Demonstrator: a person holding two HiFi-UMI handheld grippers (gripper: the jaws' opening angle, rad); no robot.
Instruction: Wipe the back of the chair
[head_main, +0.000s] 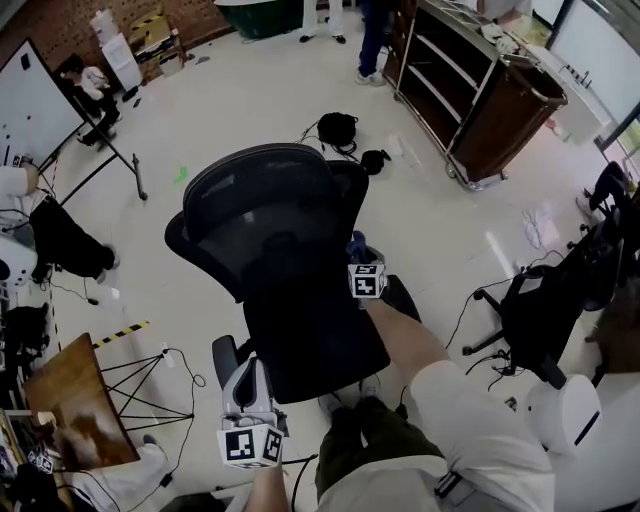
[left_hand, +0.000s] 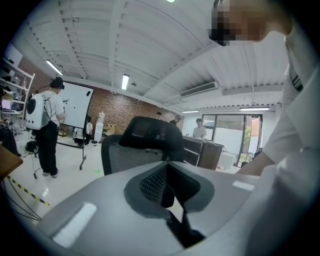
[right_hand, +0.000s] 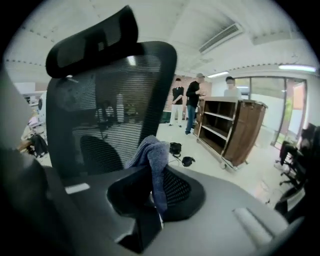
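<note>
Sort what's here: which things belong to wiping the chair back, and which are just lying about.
For the job: chair; cloth; right gripper, shut on the cloth.
Lying about: cart; whiteboard; black bag on the floor; second chair.

A pale glossy floor (head_main: 250, 90), brick wall (left_hand: 122, 107), wheeled whiteboard (head_main: 32, 100) and dark wooden shelf cart (head_main: 520, 120) are recorded under ceiling strip lights (left_hand: 125, 81).
</note>
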